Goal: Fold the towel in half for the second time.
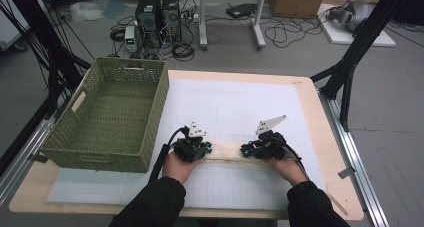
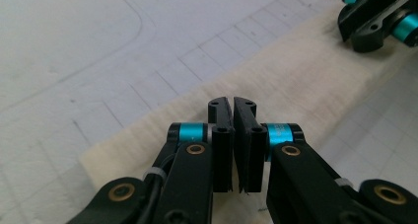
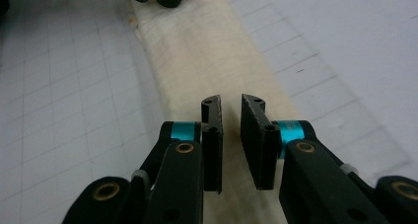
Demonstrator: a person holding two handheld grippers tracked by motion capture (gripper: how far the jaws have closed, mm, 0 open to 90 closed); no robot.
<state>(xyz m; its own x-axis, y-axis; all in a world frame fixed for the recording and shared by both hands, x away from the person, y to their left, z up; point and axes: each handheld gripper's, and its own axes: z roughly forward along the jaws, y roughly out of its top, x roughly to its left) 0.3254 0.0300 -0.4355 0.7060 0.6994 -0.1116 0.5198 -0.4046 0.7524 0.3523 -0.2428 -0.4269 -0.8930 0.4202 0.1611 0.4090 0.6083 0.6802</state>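
Black tool with teal rollers, brass screws; black sleeves

Left gripper nearly closed, right gripper slightly parted, facing inward.

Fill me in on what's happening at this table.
A person works a folded cream cloth lying as a long strip on the white gridded mat. The left gripper is at one end, its jaws nearly shut. The right gripper is at the other end, jaws slightly apart. The green basket sits at the left.
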